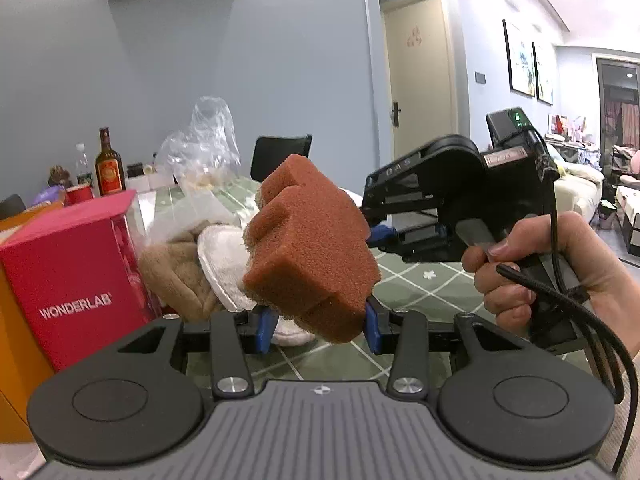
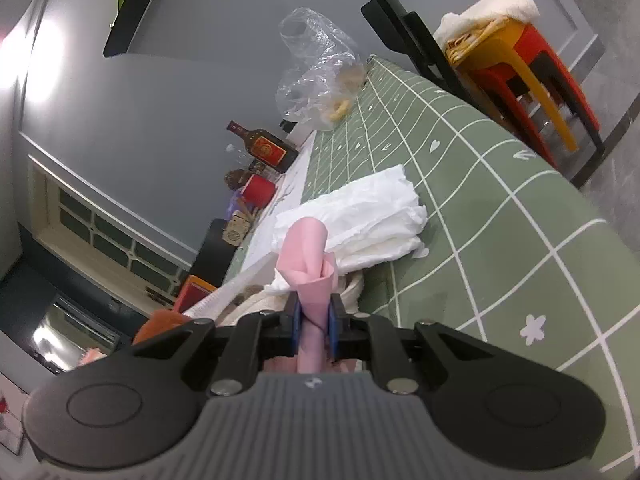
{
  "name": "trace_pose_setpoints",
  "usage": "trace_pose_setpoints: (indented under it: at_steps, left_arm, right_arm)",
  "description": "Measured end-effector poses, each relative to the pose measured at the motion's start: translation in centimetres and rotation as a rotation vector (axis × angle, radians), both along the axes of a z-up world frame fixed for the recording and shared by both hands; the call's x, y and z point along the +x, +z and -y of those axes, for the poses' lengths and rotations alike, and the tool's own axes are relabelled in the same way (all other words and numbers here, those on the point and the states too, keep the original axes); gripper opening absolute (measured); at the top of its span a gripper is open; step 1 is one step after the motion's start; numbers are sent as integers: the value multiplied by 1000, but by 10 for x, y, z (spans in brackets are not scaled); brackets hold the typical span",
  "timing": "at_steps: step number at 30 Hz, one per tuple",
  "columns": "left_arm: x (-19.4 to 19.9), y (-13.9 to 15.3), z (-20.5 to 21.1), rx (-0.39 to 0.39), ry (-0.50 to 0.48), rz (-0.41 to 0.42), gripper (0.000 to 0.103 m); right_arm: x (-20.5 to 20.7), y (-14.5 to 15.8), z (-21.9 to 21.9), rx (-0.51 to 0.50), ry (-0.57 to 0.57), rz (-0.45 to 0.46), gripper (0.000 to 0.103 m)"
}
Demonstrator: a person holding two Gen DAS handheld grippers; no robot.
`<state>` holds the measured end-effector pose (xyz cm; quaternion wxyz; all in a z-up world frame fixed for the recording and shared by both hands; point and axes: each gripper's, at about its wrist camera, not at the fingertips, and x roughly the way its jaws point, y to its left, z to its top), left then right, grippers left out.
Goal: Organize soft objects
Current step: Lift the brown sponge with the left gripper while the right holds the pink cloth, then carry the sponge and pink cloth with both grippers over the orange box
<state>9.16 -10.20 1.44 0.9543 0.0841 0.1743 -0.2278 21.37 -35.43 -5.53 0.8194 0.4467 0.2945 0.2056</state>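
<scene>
My left claw (image 1: pixel 318 326) is clamped on the brown sponge (image 1: pixel 312 248), held up off the green-check counter (image 1: pixel 420 288) beside a red box (image 1: pixel 76 276). My right claw (image 2: pixel 314 326) is pinched nearly closed on a rolled pink cloth (image 2: pixel 310 264), just in front of the white cloths (image 2: pixel 360 216) on the counter.

I see a red box (image 1: pixel 76 268) with white letters near me on the left. Far behind it stands a brown glass bottle (image 1: pixel 109 168) by a red cup (image 1: pixel 80 193). A crinkly clear plastic bag (image 1: pixel 204 148) sits on the green checked tablecloth (image 1: pixel 420 284).
</scene>
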Motion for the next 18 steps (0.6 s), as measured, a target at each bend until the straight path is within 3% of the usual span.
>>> trace_pose_setpoints:
  at_steps: [8, 14, 18]
  left_arm:
    - [-14, 14, -8, -78, 15, 109, 49]
    - [-35, 38, -29, -164, 120, 115, 49]
    - [-67, 66, -63, -249, 170, 166, 49]
  right_arm:
    - [-2, 6, -3, -19, 7, 25, 12]
    - [-2, 12, -13, -62, 42, 57, 12]
    - [-2, 17, -20, -85, 53, 80, 12]
